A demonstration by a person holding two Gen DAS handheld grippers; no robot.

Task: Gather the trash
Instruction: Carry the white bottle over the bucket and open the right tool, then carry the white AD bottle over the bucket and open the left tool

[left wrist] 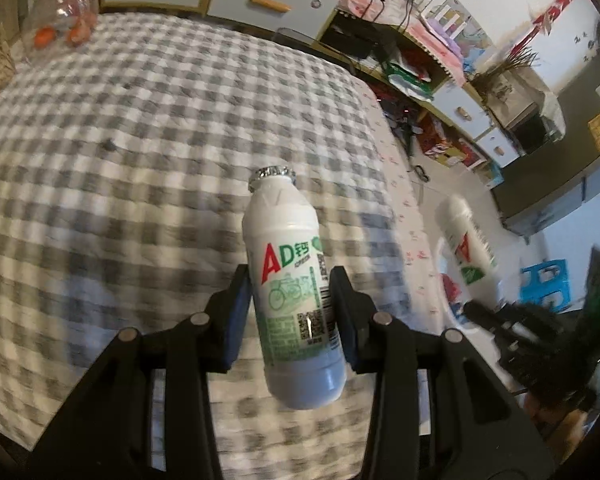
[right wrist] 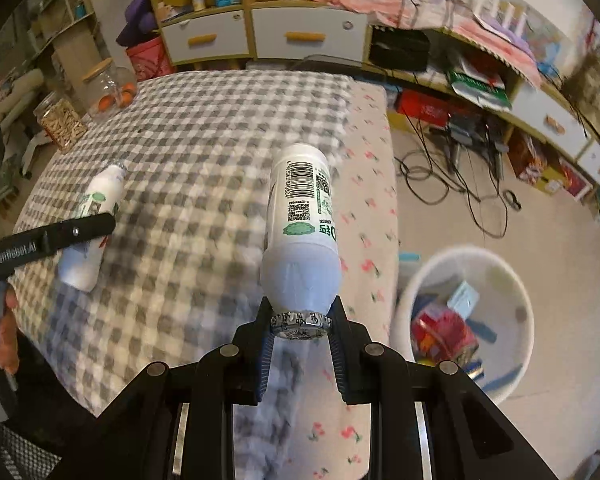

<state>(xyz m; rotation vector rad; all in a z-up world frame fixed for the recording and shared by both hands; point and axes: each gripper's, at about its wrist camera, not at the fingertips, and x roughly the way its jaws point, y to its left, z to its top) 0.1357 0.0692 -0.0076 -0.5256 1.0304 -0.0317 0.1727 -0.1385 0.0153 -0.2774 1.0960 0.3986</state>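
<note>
In the left wrist view my left gripper is shut on the body of a white AD milk bottle, foil cap pointing away, held above the checked bed cover. My right gripper is shut on the foil-capped neck of a second white bottle, its base pointing away, over the bed's right edge. That bottle and the right gripper show blurred at the right of the left wrist view. The left-hand bottle and a left gripper finger appear at the left of the right wrist view.
A white round waste bin with wrappers inside stands on the floor right of the bed. Glass jars sit at the bed's far left corner. Shelves with drawers and tangled cables lie beyond. A blue stool is on the floor.
</note>
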